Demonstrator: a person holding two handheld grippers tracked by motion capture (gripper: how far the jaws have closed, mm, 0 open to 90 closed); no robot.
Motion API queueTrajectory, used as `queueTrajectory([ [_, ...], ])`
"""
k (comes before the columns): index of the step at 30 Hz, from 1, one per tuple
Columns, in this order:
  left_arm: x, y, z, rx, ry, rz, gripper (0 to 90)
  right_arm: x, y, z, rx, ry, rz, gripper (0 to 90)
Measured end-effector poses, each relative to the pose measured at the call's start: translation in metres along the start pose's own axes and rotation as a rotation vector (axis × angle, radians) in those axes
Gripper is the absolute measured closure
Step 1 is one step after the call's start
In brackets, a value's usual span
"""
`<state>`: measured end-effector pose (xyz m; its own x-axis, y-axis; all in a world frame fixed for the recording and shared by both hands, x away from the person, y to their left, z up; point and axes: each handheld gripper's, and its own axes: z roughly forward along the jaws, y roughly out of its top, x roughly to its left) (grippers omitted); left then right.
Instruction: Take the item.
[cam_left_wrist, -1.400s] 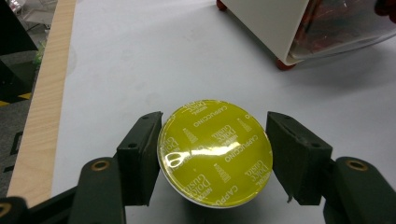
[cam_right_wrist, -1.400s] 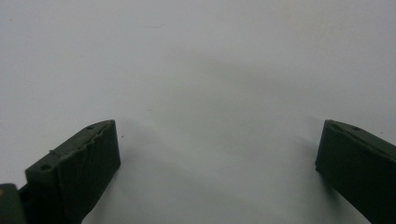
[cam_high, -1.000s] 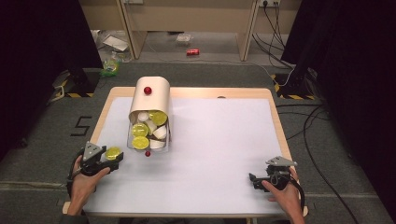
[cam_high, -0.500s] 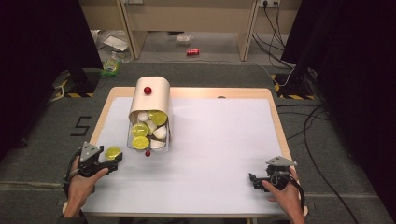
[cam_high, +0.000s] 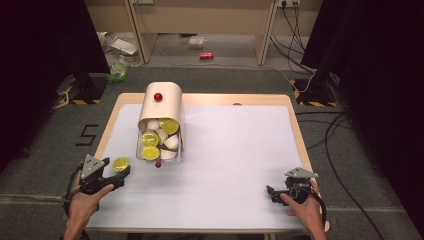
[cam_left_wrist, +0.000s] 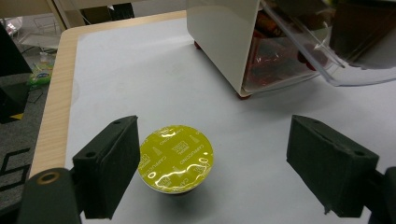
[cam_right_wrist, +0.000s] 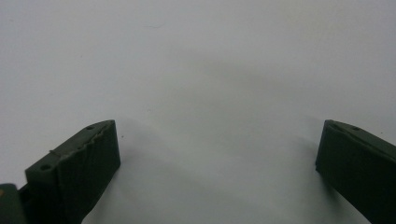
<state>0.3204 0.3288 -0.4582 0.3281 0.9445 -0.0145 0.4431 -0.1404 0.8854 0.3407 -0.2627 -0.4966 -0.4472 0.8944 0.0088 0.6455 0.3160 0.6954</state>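
Surface: white worktop (cam_high: 235, 150) with a wooden edge, grey carpet around it, cables and a red can on the floor beyond.
Dispenser: a cream box (cam_high: 161, 120) lies tipped on the far-left part of the worktop, its clear front facing the person, with yellow-lidded and white capsules inside.
Capsule: one yellow-lidded capsule (cam_left_wrist: 176, 157) stands upright, foil lid up, on the worktop near the left edge, well apart from the box.
Left gripper (cam_left_wrist: 224, 168): fingers spread wide, grasping nothing.
Key relation: the capsule sits between the left fingers but off centre, just beside the left-hand finger (cam_left_wrist: 109, 163) in the left gripper view and well clear of the other; whether it touches that finger cannot be told.
Axis: the capsule is round, so its axis runs straight up; a side grip would likely work from any angle.
Right gripper (cam_right_wrist: 217, 168): fingers spread over bare worktop at the near right, empty, far from the capsule.
Nearer hand: the left, by a wide margin.
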Motion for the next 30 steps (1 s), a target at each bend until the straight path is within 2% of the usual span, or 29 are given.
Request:
queueTrajectory([
  [12, -0.002, -0.003, -0.021, -0.024, -0.006, -0.01, 17.0, 0.0, 0.0, 0.0, 0.0, 0.0, -0.001, 0.3],
  [25, -0.01, -0.004, -0.03, -0.026, -0.012, -0.003, 17.0, 0.0, 0.0, 0.0, -0.002, 0.001, 0.0, 0.3],
  [30, -0.012, -0.003, -0.034, -0.03, -0.022, -0.014, 16.9, 0.0, 0.0, 0.0, 0.0, 0.0, -0.001, 0.3],
])
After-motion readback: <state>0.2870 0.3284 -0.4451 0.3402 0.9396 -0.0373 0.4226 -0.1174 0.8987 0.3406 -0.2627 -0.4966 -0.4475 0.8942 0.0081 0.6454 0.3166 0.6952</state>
